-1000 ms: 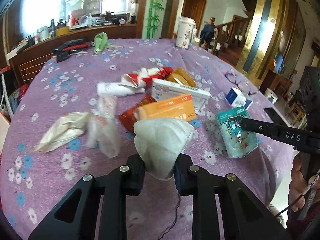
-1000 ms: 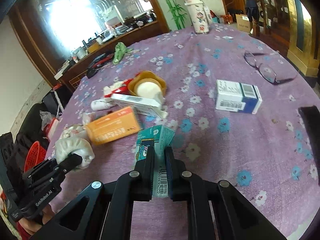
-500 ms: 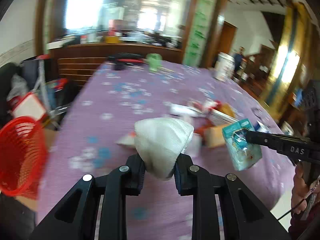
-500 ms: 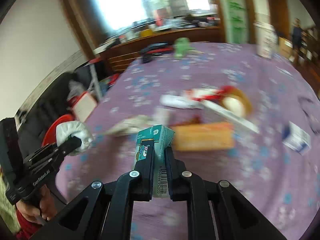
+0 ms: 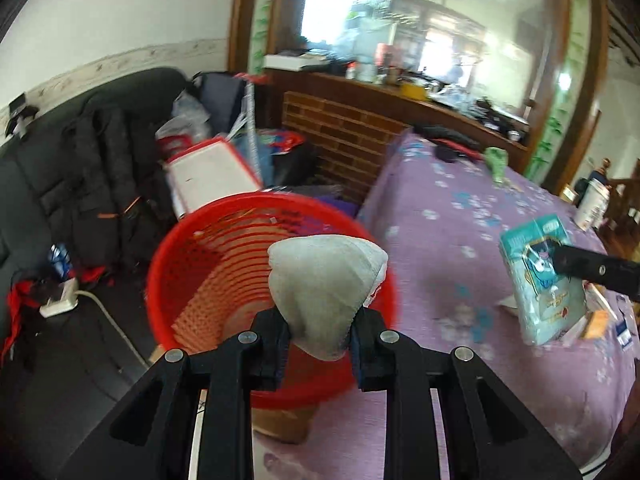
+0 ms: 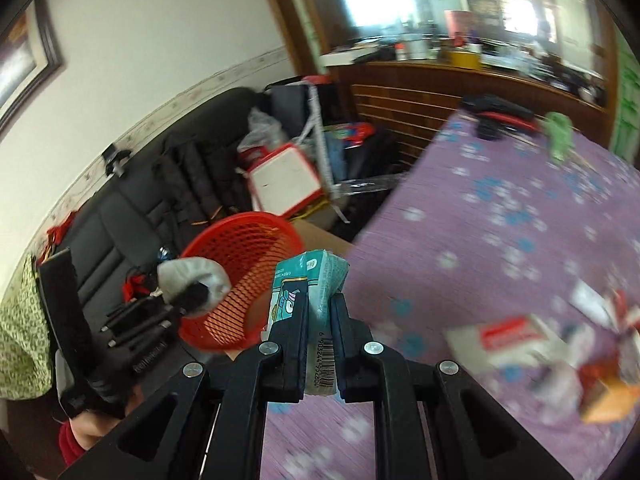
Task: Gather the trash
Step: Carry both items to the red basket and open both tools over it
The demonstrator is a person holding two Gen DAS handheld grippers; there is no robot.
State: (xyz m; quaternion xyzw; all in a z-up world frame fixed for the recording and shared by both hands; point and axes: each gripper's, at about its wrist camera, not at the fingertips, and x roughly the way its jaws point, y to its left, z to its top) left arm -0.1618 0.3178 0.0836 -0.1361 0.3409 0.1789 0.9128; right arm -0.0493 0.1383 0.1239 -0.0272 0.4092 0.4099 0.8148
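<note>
Red basket (image 5: 208, 248) half hidden behind left tongs (image 5: 318, 336) clenching mask (image 5: 324, 280); right tongs (image 6: 320, 320) clenching teal packet (image 6: 320, 280).

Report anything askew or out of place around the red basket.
The red basket sits tilted on a cardboard box beside the table, not flat on the floor. Both tongs hold trash: left tongs a white mask, right tongs a teal packet.
</note>
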